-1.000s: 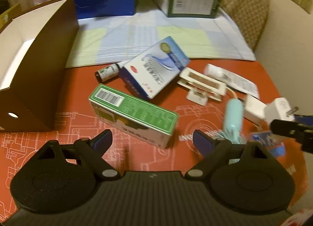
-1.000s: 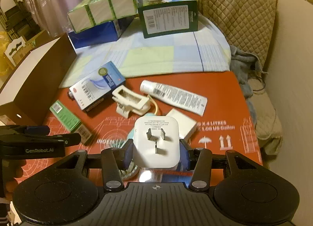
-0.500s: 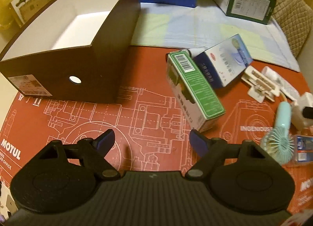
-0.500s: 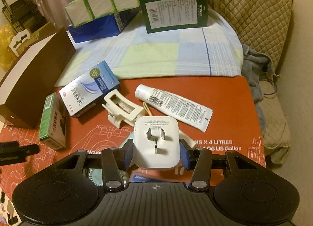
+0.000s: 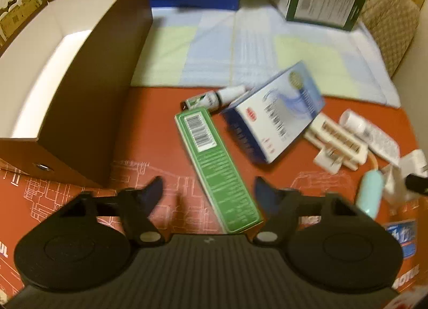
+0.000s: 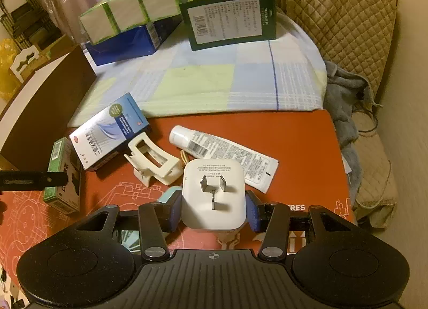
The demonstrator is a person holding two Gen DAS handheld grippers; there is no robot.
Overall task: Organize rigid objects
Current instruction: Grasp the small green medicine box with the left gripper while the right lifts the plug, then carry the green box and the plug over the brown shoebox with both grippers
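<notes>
Left wrist view: brown storage box far left on the tabletop, open top.
Green carton: flat, long axis near-to-far, near end between the left gripper fingers, pads clear either side.
Left gripper: half open; jaws have just been closing, nothing clamped.
Right gripper: farther right, clamped on the white plug adapter.

Each hand-held gripper is matte black with a ribbed body, blue finger pads (silver pivot screws too).
</notes>
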